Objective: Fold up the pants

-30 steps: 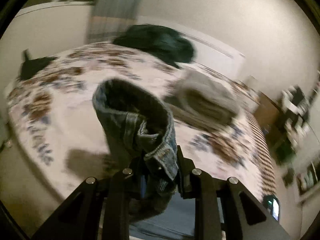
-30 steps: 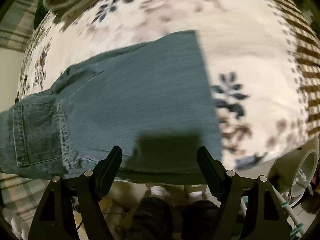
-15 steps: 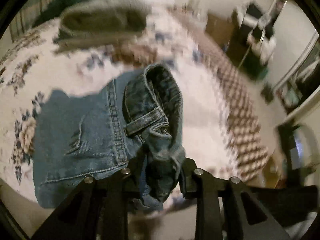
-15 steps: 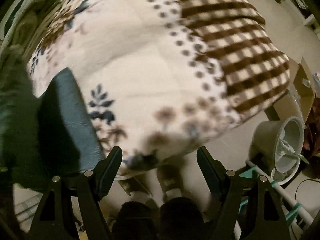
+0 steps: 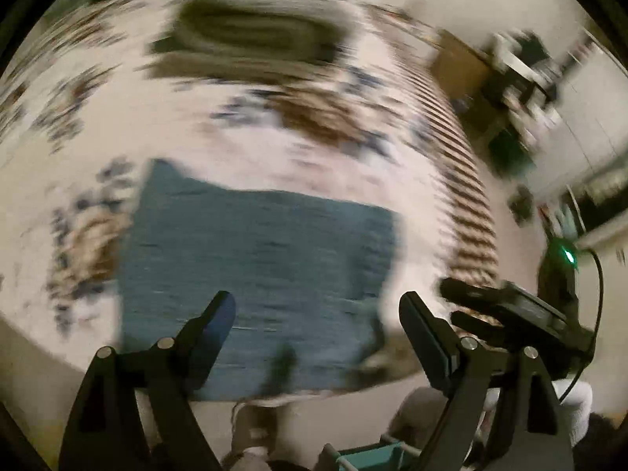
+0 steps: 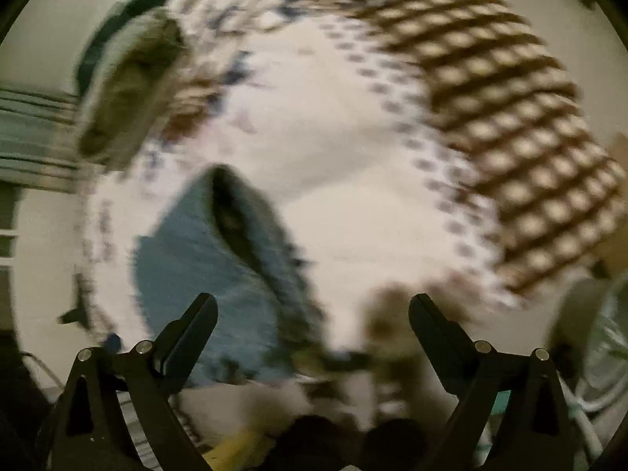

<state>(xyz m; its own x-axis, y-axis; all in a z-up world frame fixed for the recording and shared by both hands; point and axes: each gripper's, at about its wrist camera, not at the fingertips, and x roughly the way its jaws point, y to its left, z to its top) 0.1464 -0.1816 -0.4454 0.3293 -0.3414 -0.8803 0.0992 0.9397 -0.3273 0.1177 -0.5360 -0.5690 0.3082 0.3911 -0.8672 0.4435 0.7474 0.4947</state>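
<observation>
The pants (image 5: pixel 255 271), of blue denim with a faint woven grain, are seen folded into a roughly rectangular slab in the lower middle of the left wrist view; they are laid flat on the bedspread (image 5: pixel 243 149) near its lower edge; in the right wrist view the same denim (image 6: pixel 204 274) is seen at lower left, with a dark, open, oval mouth of cloth along its upper right side. Both views are heavily blurred, so seams and stitching cannot be made out.

The left gripper (image 5: pixel 316 325) is held above the denim with its black, wedge-shaped fingers spread wide; its jaws have just been opening, and nothing is pinched between them. The right gripper (image 6: pixel 314 325) is likewise spread, its jaws having just been opening, with only cloth and bedspread seen far beyond the gap; its black body is also seen at the lower right of the left wrist view, a small green light glowing above it.

The bedspread is pale, printed with brown and blue flowers and edged by a band of brown checks (image 6: pixel 510 125); a soft, olive-grey folded bundle (image 5: pixel 259 35) is seen at the top of the left view, well apart from the denim.
</observation>
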